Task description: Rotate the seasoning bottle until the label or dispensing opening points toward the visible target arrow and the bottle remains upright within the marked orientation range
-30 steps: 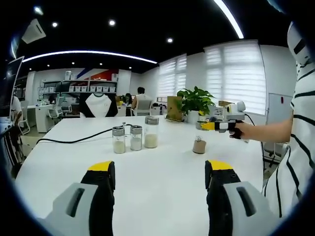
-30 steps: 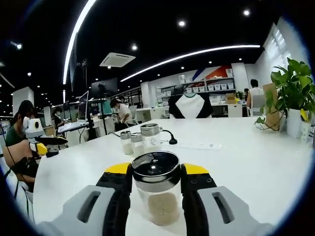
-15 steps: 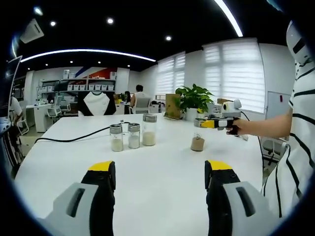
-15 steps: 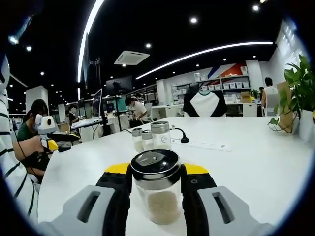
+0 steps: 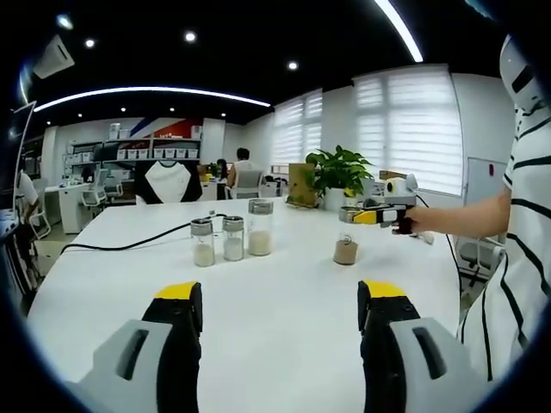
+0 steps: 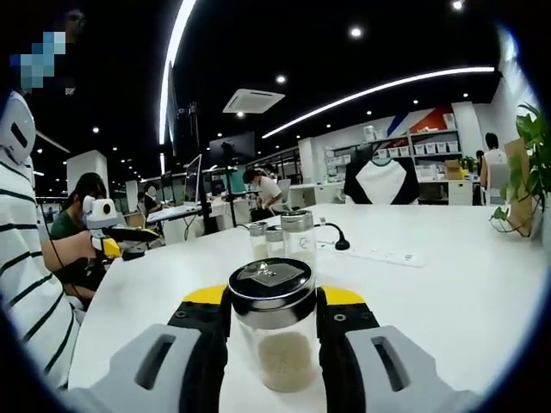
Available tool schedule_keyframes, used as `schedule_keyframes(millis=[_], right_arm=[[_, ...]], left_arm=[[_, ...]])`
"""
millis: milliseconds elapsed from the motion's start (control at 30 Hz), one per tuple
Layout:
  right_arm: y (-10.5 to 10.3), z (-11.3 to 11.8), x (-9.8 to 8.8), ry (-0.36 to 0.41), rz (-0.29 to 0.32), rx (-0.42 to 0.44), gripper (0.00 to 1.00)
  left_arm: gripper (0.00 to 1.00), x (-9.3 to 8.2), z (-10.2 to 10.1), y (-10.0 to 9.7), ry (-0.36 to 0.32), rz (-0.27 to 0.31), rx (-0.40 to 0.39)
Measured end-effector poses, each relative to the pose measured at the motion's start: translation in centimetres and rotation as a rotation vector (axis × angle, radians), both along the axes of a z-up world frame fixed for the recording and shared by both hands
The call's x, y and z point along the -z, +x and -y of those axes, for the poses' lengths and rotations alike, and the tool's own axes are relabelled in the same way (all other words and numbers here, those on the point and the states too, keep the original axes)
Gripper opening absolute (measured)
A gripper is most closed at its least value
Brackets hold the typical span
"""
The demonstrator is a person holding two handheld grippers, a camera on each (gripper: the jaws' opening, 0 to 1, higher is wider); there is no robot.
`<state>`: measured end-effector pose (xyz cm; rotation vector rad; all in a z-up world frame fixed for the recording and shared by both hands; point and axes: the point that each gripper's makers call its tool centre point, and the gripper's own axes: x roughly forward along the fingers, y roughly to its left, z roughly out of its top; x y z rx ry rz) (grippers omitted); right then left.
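Between the yellow-tipped jaws of the right gripper [image 6: 273,320] stands the seasoning bottle [image 6: 274,331], a clear glass jar with pale granules in its lower part and a dark lid whose flat metal flap faces up and slightly away. The jaws pinch it at the shoulder just under the lid, one on each side, and it appears upright with its base on or just above the white table [image 6: 448,292]; that high grip looks chosen so the bottle can be turned about its own axis without tipping. From the left gripper view the same bottle [image 5: 346,249] sits toward the far right of the table, held by the right gripper [image 5: 362,217] on a person's outstretched arm. No target arrow or marked range can be made out on the table, so alignment cannot be judged. The left gripper [image 5: 280,323] hangs low over the near table with its jaws spread wide and nothing between them, evidently in reserve. Three more jars [image 5: 231,236] stand in a row near the table's middle, well apart from the work, with a black cable [image 5: 129,245] trailing beside them. A potted plant [image 5: 341,176] stands at the far edge.
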<state>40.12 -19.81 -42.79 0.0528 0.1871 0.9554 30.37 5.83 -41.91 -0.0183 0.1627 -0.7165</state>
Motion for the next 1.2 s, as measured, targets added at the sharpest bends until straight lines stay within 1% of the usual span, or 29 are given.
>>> schedule_keyframes(millis=[67, 200, 267, 300, 333, 400, 500, 567, 633, 667, 700, 800, 833, 867, 900, 933, 1000, 1033, 1067, 1100, 1200], right_arm=[[0.0, 0.0, 0.0, 0.002, -0.006, 0.004, 0.38], [0.0, 0.1, -0.1, 0.018, -0.061, 0.046, 0.39], [-0.1, 0.1, -0.3, 0.035, -0.078, 0.059, 0.42], [-0.2, 0.1, -0.4, 0.039, -0.077, 0.065, 0.45], [-0.1, 0.2, -0.6, 0.051, -0.075, 0.089, 0.49], [0.0, 0.5, -0.8, 0.048, -0.071, 0.133, 0.51], [-0.2, 0.3, -1.3, 0.044, -0.049, 0.166, 0.49], [-0.4, -0.1, -1.3, 0.054, -0.053, 0.169, 0.47], [-0.1, 0.1, -1.1, 0.024, -0.036, 0.226, 0.48], [0.1, 0.2, -1.0, 0.018, -0.034, 0.251, 0.47], [0.3, 0.3, -1.2, 0.032, -0.03, 0.286, 0.47], [0.9, 0.8, -1.1, 0.011, -0.019, 0.38, 0.47], [1.1, 1.0, -1.0, 0.007, -0.027, 0.415, 0.47], [1.2, 1.0, -1.0, 0.024, -0.042, 0.437, 0.47], [1.1, 0.7, -0.9, 0.038, -0.065, 0.442, 0.47], [1.1, 0.5, -0.9, 0.042, -0.063, 0.443, 0.47], [1.1, 0.3, -1.0, 0.023, -0.048, 0.467, 0.47], [1.2, 0.4, -0.9, 0.004, -0.044, 0.479, 0.47], [1.3, 0.6, -0.5, -0.037, -0.043, 0.5, 0.47], [1.3, 0.4, -0.3, -0.049, -0.044, 0.502, 0.47], [1.5, 0.5, -0.4, -0.054, -0.03, 0.527, 0.42]], left_arm=[[0.78, -0.1, 0.0, 0.0, -0.002, 0.003, -0.002], [0.78, -0.2, 0.0, -0.1, -0.006, 0.006, -0.003], [0.78, -0.1, 0.0, -0.1, -0.007, 0.006, -0.003], [0.78, -0.1, 0.0, -0.1, -0.007, 0.005, -0.003], [0.78, -0.1, 0.0, -0.2, -0.008, 0.005, -0.002], [0.78, -0.1, 0.1, -0.2, -0.009, 0.007, 0.001], [0.78, -0.2, 0.1, -0.3, -0.014, 0.01, 0.001], [0.78, -0.3, 0.1, -0.3, -0.016, 0.012, 0.0], [0.78, -0.3, 0.1, -0.3, -0.01, 0.011, 0.002], [0.78, -0.4, 0.2, -0.4, -0.009, 0.015, 0.006], [0.78, -0.5, 0.2, -0.4, -0.01, 0.017, 0.007], [0.78, -0.6, 0.0, -0.3, -0.013, 0.021, 0.003], [0.78, -0.6, 0.0, -0.3, -0.015, 0.021, 0.002], [0.78, -0.6, -0.1, -0.3, -0.016, 0.021, 0.0], [0.78, -0.6, -0.2, -0.3, -0.016, 0.021, -0.003], [0.78, -0.6, -0.3, -0.3, -0.016, 0.021, -0.003], [0.78, -0.6, -0.4, -0.3, -0.016, 0.021, -0.006], [0.78, -0.6, -0.5, -0.3, -0.017, 0.021, -0.007], [0.78, -0.6, -0.5, -0.3, -0.018, 0.02, -0.008], [0.78, -0.5, -0.6, -0.3, -0.018, 0.02, -0.009], [0.78, -0.5, -0.6, -0.3, -0.02, 0.02, -0.011]])
